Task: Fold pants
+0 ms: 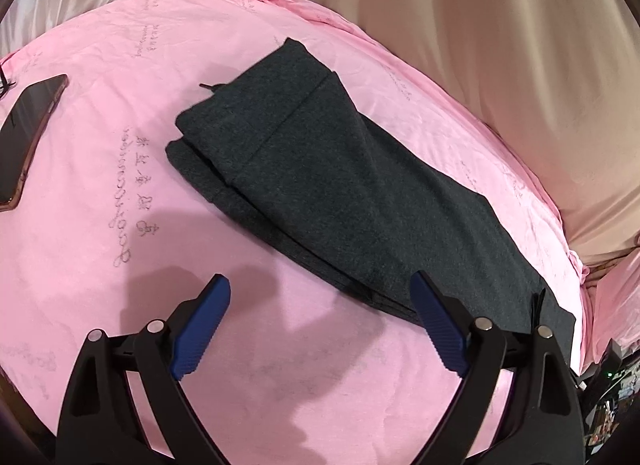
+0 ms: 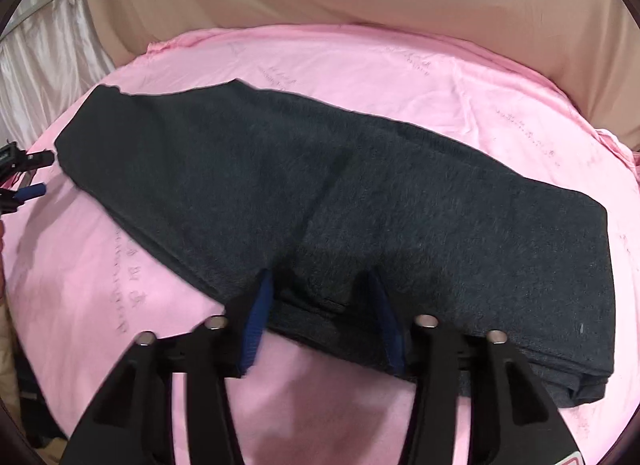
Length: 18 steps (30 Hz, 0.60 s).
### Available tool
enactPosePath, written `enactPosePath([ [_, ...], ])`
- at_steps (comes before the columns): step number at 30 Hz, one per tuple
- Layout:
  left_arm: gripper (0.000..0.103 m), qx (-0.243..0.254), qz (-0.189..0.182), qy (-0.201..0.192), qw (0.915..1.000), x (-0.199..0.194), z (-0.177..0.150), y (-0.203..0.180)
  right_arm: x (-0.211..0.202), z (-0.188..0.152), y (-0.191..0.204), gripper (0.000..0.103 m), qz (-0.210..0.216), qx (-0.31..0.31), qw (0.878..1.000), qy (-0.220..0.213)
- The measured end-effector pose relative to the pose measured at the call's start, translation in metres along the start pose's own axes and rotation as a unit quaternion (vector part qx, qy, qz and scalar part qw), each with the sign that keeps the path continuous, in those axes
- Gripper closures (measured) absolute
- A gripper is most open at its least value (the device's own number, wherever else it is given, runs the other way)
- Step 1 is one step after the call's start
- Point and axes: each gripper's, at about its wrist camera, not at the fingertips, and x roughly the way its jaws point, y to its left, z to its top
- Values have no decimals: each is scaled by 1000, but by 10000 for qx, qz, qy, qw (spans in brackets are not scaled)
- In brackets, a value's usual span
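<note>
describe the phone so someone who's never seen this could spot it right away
Start from the pink sheet with faint grey script that covers the bed. The folded dark grey pants lie across its middle; look well away from them, to the sheet's far left edge in the left wrist view. There lies the phone, flat, the only hard glossy thing there: a black screen in a rose-gold rim.

Even indoor light; soft tool shadows on the pink sheet (image 1: 100, 193); fisheye-bent edges; right view slightly motion-blurred.
</note>
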Motion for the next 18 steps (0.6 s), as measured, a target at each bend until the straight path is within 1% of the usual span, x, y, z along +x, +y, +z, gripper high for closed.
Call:
enactPosePath([
  [1,14,1,14,-16,10000,-1,1,1,0,4,-4,90,38,155,9999,5],
  [3,14,-74,73,-30,9999,0,4,6,-7,8,-6,90,387,447,9982,-137],
  [5,14,-211,79,-48,9997,0,9,14,-20,19,0,90,641,458,9959,-449],
  [6,14,-322,78,-56,9994,0,11,21,-20,24,6,90,774,406,9948,-520],
  [7,14,-420,72,-81,9991,0,14,26,-15,28,13,90,881,316,9945,-476],
  [8,14,-572,43,-127,9983,0,17,33,-1,31,23,89,945,179,9949,-300],
  [9,14,-667,19,-144,9977,-1,20,38,13,30,31,87,962,81,9953,-125],
  [10,13,-781,-44,-157,9968,-1,24,43,25,28,37,79,951,14,9955,60],
  [11,13,-915,-135,-154,9956,1,30,49,30,24,41,74,896,-22,9959,94],
  [12,11,-1022,-181,-155,9945,2,33,54,24,21,43,72,852,-8,9963,-130],
  [13,10,-1137,-237,-155,9931,5,37,59,17,19,41,63,975,82,9950,-193],
  [14,9,-1263,-261,-100,9916,9,41,65,9,18,37,58,1060,200,9938,-277],
  [15,8,-1432,-282,-23,9893,16,46,72,1,16,33,51,1059,302,9931,-395],
  [16,7,-1529,-392,-64,9874,19,50,77,-7,13,28,46,1039,377,9926,-502],
  [18,6,-1685,-399,-137,9848,24,60,80,-19,7,16,44,919,508,9928,-580],
])
